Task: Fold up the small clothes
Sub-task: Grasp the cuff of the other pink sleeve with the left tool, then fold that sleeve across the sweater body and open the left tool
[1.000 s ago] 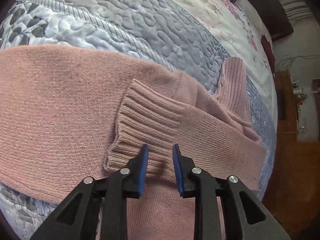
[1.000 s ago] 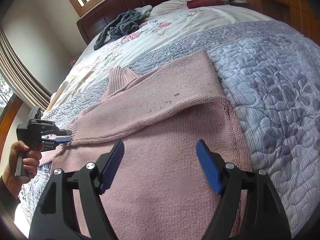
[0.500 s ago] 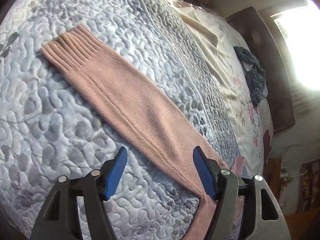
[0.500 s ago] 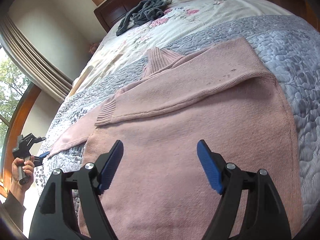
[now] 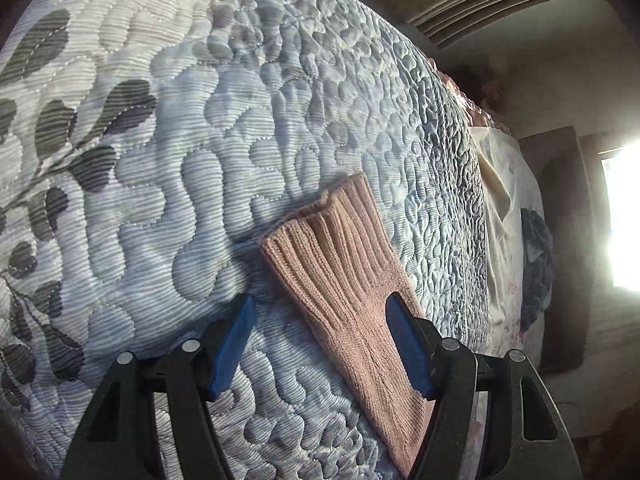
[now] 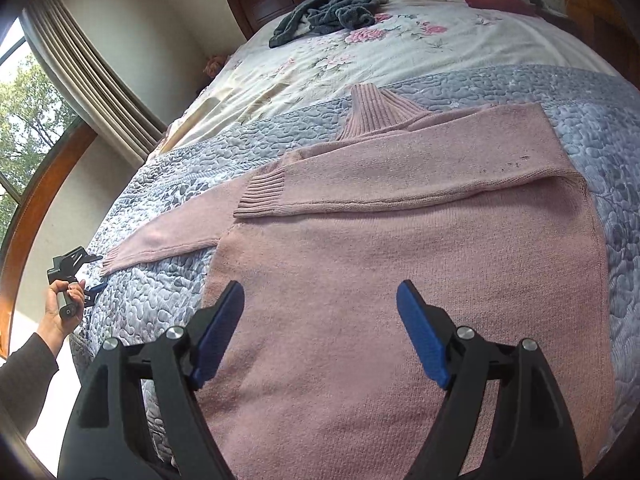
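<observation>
A pink knit sweater lies flat on the quilted bed, collar toward the headboard. One sleeve is folded across the chest, its ribbed cuff on the body. The other sleeve stretches out toward the bed's left edge. My left gripper is open, its blue pads either side of that sleeve just behind its ribbed cuff, gripping nothing. In the right wrist view a hand holds the left gripper at the sleeve's end. My right gripper hangs open over the sweater's lower body.
The blue-grey quilt covers the near half of the bed, a floral sheet the far half. A dark grey garment and a dark red pillow lie by the wooden headboard. Curtains hang at left.
My left gripper let go of the folded sleeve's cuff, opened, and moved out to the cuff of the other sleeve at the bed's edge. The right gripper stayed open above the body.
</observation>
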